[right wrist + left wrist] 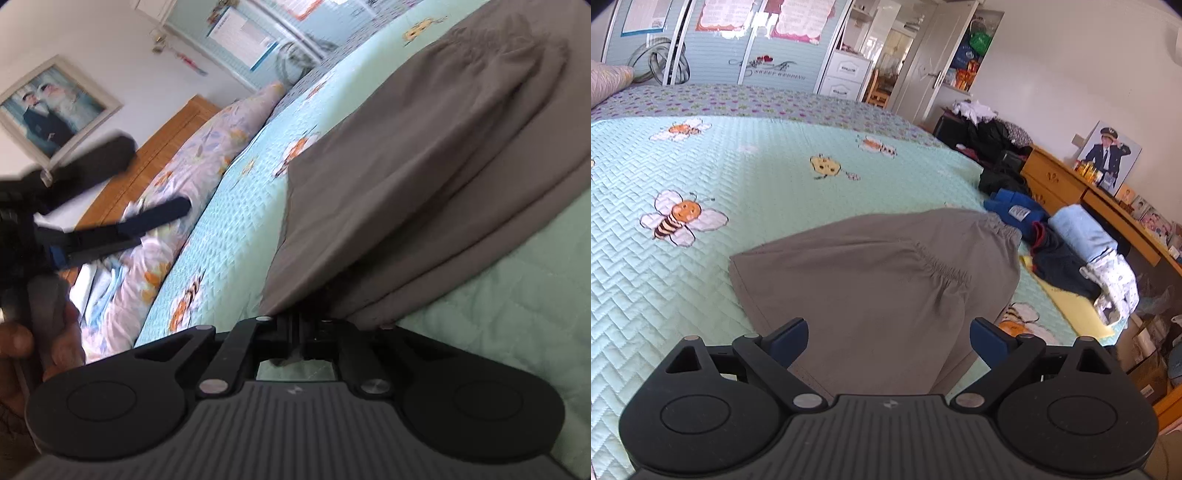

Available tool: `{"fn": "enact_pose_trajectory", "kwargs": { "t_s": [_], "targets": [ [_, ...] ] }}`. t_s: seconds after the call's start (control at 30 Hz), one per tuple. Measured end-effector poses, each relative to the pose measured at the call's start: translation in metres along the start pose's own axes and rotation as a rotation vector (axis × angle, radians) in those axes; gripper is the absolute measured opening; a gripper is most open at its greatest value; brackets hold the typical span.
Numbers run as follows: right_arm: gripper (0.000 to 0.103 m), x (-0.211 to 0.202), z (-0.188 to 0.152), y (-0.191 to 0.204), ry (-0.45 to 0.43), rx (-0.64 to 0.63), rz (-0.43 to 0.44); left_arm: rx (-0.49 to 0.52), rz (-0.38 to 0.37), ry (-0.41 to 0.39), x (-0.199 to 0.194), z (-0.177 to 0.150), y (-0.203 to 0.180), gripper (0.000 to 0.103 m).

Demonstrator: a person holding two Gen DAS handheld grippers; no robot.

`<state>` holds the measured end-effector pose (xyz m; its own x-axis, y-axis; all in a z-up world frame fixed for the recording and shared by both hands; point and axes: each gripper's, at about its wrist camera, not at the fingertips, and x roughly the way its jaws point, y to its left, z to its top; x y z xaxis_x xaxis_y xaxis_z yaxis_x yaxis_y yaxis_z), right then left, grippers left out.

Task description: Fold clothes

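A grey garment [879, 273] with an elastic waistband lies folded over itself on the mint bee-print bedspread [701, 258]. In the left wrist view my left gripper [888, 332] hovers over the garment's near end, its blue pads wide apart and open, nothing pinched. The right wrist view shows the same grey garment [424, 155] stretching away in stacked layers. My right gripper [293, 325] is shut on its near edge, the fabric bunched at the closed tips. The left gripper [151, 177] also appears at the left there, open, held by a hand [22, 339].
A pile of other clothes lies at the bed's right edge: a blue garment [1015, 210], a light blue folded piece [1082, 229], a yellow sheet [1071, 306]. A wooden desk [1063, 184] stands beyond. A floral quilt [207, 155] and wooden headboard [162, 155] sit at the bed's head.
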<state>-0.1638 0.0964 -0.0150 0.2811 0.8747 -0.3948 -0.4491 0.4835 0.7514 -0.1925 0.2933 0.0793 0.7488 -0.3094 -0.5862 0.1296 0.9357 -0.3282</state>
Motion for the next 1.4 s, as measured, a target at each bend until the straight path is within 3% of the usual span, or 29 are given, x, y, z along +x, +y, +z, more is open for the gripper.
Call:
{"fn": "enact_pose_trajectory", "kwargs": {
  "t_s": [0.13, 0.23, 0.37, 0.4, 0.43, 0.5, 0.53, 0.57, 0.7, 0.77, 0.8, 0.93, 1.0, 1.03, 1.2, 1.27, 1.4],
  "targets": [
    [0.005, -0.005, 0.002, -0.006, -0.006, 0.023, 0.02, 0.005, 0.035, 0.026, 0.025, -0.003, 0.0, 0.095],
    [0.018, -0.018, 0.009, -0.013, -0.003, 0.038, 0.029, -0.009, 0.04, 0.036, 0.037, -0.007, 0.001, 0.095],
    [0.023, -0.056, 0.023, -0.018, -0.007, -0.006, -0.045, 0.004, 0.04, 0.043, 0.047, -0.014, -0.002, 0.095],
    [0.025, -0.07, 0.025, -0.017, -0.045, -0.027, -0.072, 0.007, 0.043, 0.047, 0.049, -0.016, -0.002, 0.095],
    [0.03, -0.082, 0.033, -0.017, -0.102, -0.048, -0.099, 0.01, 0.045, 0.053, 0.052, -0.018, -0.003, 0.095],
    [0.05, -0.101, 0.055, -0.02, -0.216, -0.078, -0.149, 0.02, 0.051, 0.063, 0.057, -0.021, -0.006, 0.095],
    [0.072, -0.105, 0.068, -0.024, -0.26, -0.081, -0.183, 0.029, 0.056, 0.066, 0.059, -0.022, -0.007, 0.095],
    [0.081, -0.107, 0.078, -0.028, -0.292, -0.092, -0.214, 0.037, 0.061, 0.068, 0.061, -0.023, -0.01, 0.095],
    [0.075, -0.085, 0.107, -0.048, -0.251, -0.118, -0.263, 0.054, 0.06, 0.073, 0.067, -0.023, -0.015, 0.095],
    [0.051, -0.074, 0.115, -0.058, -0.217, -0.118, -0.275, 0.065, 0.061, 0.071, 0.068, -0.021, -0.017, 0.095],
    [0.046, -0.068, 0.116, -0.058, -0.207, -0.124, -0.28, 0.073, 0.062, 0.07, 0.069, -0.02, -0.018, 0.095],
    [0.042, -0.06, 0.11, -0.06, -0.192, -0.108, -0.296, 0.094, 0.061, 0.075, 0.074, -0.014, -0.021, 0.096],
    [0.029, -0.061, 0.11, -0.063, -0.193, -0.099, -0.273, 0.098, 0.059, 0.083, 0.079, -0.012, -0.021, 0.096],
    [0.012, -0.061, 0.11, -0.064, -0.191, -0.095, -0.259, 0.101, 0.061, 0.088, 0.081, -0.012, -0.021, 0.096],
    [0.01, -0.06, 0.129, -0.061, -0.214, -0.123, -0.192, 0.097, 0.083, 0.104, 0.09, -0.011, -0.019, 0.097],
    [0.01, -0.069, 0.135, -0.059, -0.259, -0.138, -0.233, 0.094, 0.088, 0.112, 0.093, -0.011, -0.017, 0.097],
    [0.011, -0.071, 0.129, -0.085, -0.228, -0.069, -0.345, 0.1, 0.091, 0.127, 0.101, -0.014, -0.016, 0.098]
  ]
}}
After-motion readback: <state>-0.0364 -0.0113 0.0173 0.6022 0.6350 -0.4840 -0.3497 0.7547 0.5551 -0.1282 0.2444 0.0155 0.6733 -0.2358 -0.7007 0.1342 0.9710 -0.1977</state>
